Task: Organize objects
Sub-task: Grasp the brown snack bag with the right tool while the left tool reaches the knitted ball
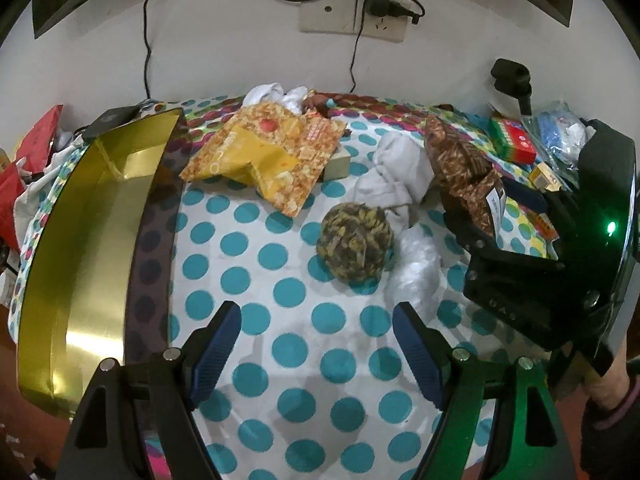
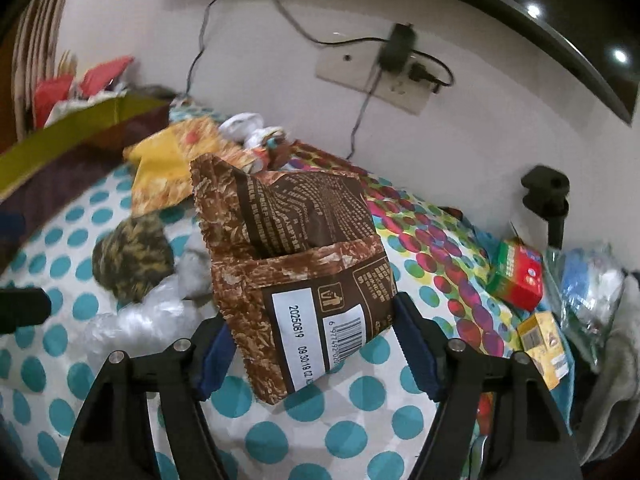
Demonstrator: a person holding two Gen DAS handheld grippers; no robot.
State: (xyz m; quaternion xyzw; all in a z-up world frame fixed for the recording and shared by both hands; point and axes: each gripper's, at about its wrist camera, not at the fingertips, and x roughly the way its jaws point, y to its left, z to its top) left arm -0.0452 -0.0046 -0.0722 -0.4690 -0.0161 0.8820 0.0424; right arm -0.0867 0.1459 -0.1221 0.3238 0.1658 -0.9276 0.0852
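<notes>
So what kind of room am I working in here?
Probably a home, likely a bedroom: a polka-dot sheet that could be bedding or a tablecloth, strewn with snack bags and socks, and a wall socket with a charger plugged in. The surface's frame is hidden.

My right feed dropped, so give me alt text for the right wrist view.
The right tongs hold a brown snack bag between their fingers above a polka-dot tablecloth. A gold box sits far left, small cartons to the right.

A dotted bed point(image 1: 280, 360) carries a gold box point(image 1: 92, 240) left of the left fingers, a yarn ball point(image 1: 355, 242) ahead, cloth point(image 1: 394, 176) and a yellow bag point(image 1: 260, 152) beyond.
</notes>
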